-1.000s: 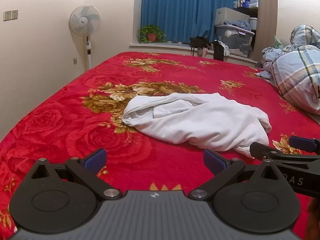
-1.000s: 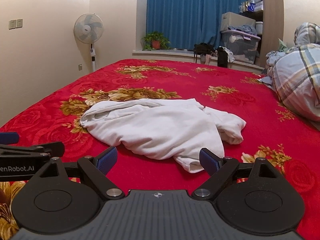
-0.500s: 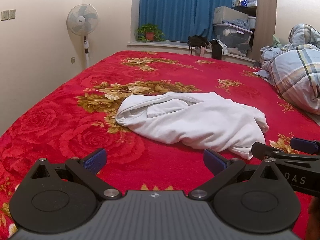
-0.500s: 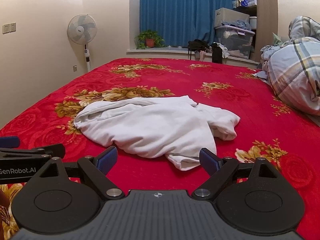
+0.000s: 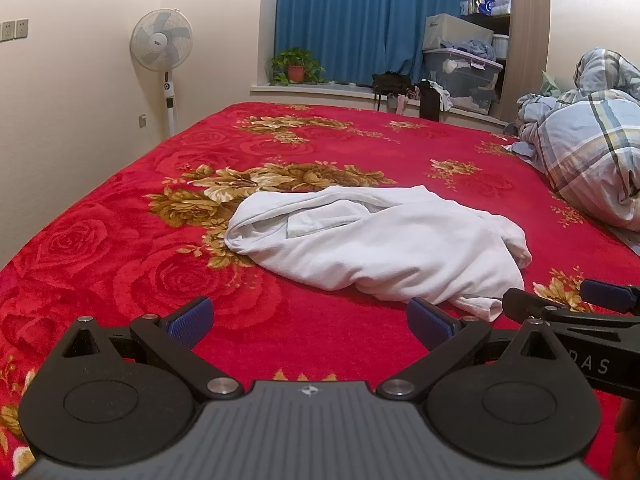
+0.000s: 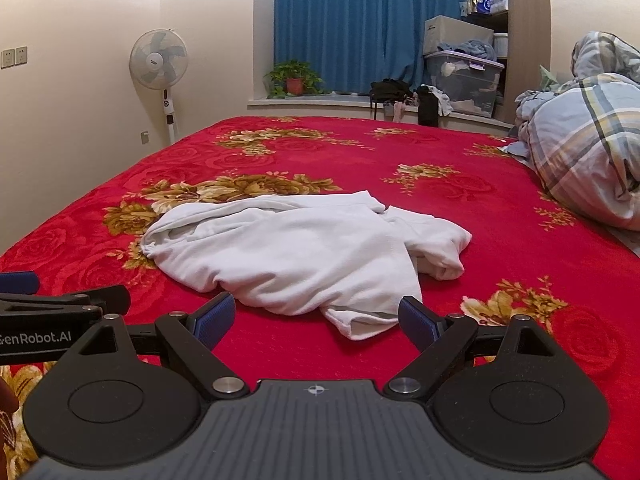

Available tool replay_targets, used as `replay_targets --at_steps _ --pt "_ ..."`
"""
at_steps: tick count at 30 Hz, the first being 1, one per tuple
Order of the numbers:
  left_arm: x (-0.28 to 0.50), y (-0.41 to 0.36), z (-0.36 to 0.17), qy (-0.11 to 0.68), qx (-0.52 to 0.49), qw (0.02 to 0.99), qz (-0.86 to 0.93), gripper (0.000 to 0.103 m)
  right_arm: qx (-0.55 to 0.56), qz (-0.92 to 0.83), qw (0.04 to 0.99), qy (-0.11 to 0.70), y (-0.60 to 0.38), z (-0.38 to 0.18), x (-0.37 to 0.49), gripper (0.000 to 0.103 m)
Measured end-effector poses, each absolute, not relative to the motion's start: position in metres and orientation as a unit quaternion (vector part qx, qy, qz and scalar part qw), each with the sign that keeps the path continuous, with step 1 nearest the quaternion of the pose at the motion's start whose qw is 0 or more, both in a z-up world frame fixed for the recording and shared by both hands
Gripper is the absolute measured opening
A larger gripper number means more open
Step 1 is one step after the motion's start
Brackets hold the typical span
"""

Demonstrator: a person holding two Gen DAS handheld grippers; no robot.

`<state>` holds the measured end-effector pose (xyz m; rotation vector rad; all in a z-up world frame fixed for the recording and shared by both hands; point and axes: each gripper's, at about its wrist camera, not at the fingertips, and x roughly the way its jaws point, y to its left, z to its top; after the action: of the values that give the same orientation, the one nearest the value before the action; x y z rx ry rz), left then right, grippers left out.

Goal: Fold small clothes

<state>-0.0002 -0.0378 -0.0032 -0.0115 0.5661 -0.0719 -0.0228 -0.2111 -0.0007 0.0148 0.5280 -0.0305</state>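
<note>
A crumpled white garment point(image 5: 380, 244) lies in a heap in the middle of a red flowered bedspread point(image 5: 120, 248); it also shows in the right wrist view point(image 6: 296, 248). My left gripper point(image 5: 310, 320) is open and empty, just short of the heap's near edge. My right gripper point(image 6: 316, 318) is open and empty, with the garment's nearest tip lying between its blue fingertips point(image 6: 416, 320). The right gripper's fingers show at the right of the left wrist view point(image 5: 568, 308). The left gripper shows at the left of the right wrist view point(image 6: 60, 304).
A rumpled plaid duvet point(image 5: 592, 152) is piled on the bed's right side. A standing fan point(image 5: 162, 46) is by the left wall. A potted plant point(image 5: 296, 66), bags and a storage box point(image 5: 460, 76) sit along the window ledge beyond the bed.
Both grippers have moved slightly, so the garment sits a little further left in both views and nearer the right gripper. The garment lies as before. Both grippers stay open.
</note>
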Motion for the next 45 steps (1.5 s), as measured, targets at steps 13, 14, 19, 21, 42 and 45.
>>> replay_targets --at_steps 13,14,19,21,42,45 --pt "0.000 -0.040 -0.003 0.281 -0.007 0.959 -0.035 0.103 0.010 -0.014 0.965 0.263 -0.212 -0.002 -0.022 0.088" --pt "0.000 -0.039 -0.003 0.281 -0.007 0.959 -0.035 0.103 0.010 -0.014 0.964 0.264 -0.212 -0.002 -0.022 0.087" --pt "0.000 -0.040 -0.003 0.281 -0.007 0.959 -0.035 0.103 0.016 -0.013 0.964 0.267 -0.213 -0.002 -0.021 0.087" --pt "0.000 -0.040 -0.003 0.281 -0.007 0.959 -0.035 0.103 0.015 -0.014 0.964 0.266 -0.213 -0.002 -0.021 0.087" --pt "0.006 -0.040 -0.004 0.259 0.009 0.966 0.008 0.103 0.038 -0.011 0.962 0.271 -0.226 0.000 -0.018 0.086" --pt "0.015 -0.030 -0.005 0.269 -0.014 0.963 0.000 0.100 0.047 -0.019 0.964 0.261 -0.235 0.005 -0.019 0.082"
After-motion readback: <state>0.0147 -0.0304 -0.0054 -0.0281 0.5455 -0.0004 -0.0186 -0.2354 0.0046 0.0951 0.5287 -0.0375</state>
